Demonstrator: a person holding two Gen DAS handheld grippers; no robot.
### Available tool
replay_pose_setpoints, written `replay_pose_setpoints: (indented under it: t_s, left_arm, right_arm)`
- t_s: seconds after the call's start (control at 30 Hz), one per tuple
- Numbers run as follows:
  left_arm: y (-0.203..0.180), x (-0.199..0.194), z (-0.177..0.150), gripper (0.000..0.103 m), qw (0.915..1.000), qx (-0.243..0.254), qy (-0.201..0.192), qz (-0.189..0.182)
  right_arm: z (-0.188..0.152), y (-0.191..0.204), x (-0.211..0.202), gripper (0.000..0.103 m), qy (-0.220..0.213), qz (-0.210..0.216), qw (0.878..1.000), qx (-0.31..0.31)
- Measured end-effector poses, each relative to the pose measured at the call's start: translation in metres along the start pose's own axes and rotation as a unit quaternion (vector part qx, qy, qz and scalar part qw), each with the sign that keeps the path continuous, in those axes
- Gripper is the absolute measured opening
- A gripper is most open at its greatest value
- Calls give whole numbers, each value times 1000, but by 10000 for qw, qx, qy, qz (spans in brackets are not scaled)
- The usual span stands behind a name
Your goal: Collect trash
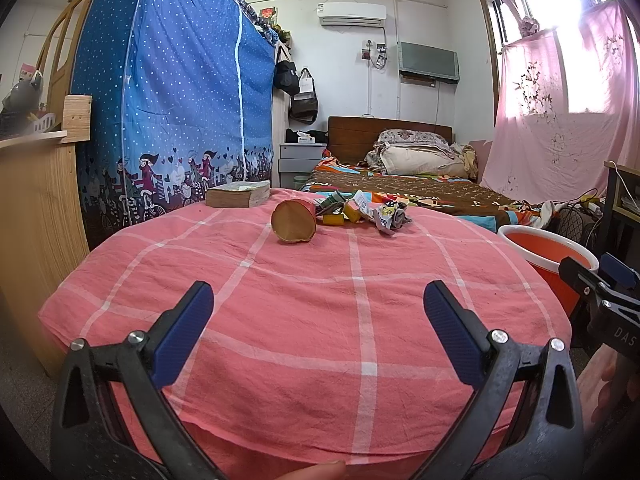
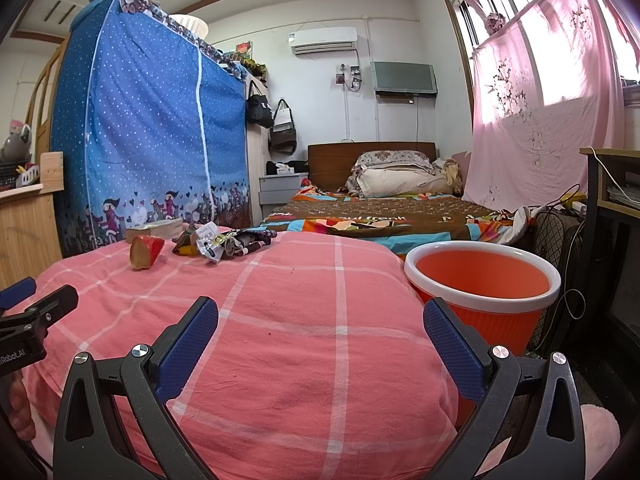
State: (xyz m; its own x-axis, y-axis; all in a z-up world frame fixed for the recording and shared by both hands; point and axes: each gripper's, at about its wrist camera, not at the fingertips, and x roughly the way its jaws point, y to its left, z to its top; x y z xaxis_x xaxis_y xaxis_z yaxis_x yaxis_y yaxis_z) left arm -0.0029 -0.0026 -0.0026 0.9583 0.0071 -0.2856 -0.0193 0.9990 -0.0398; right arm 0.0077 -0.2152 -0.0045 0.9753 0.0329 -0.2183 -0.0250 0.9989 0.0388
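Observation:
A tipped red paper cup (image 1: 294, 221) (image 2: 145, 252) lies at the far side of the pink checked table cover (image 1: 320, 320) (image 2: 300, 340). Right of it sits a heap of crumpled wrappers (image 1: 362, 212) (image 2: 224, 242). An orange bin with a white rim (image 2: 482, 280) (image 1: 544, 248) stands off the table's right side. My left gripper (image 1: 319, 304) is open over the near table edge, nothing between its fingers. My right gripper (image 2: 320, 316) is open too, beside the bin.
A thick book (image 1: 238, 195) lies at the far left of the table. A blue dotted fabric wardrobe (image 1: 172, 100) stands behind, a wooden desk (image 1: 36, 200) to the left, a bed (image 2: 380, 212) farther back, and cables with a shelf (image 2: 612, 192) at right.

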Motion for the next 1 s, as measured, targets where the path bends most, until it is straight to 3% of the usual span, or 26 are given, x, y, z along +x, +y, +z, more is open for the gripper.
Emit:
replay_pose_setpoints:
  t_s: [0.37,0.57,1.0]
  left_arm:
    - [0,3,2,103,10000,6,18,-13]
    - [10,16,27,103,9999,7,-140,7]
    - [39,71,90,103,9983,60,-558,147]
  right_arm:
    - [1,0,1,103,24,14,10000,5]
    - [21,8,12,103,-56,331,9994,-80]
    - [85,48,94,103,-418,1089,9896,-836]
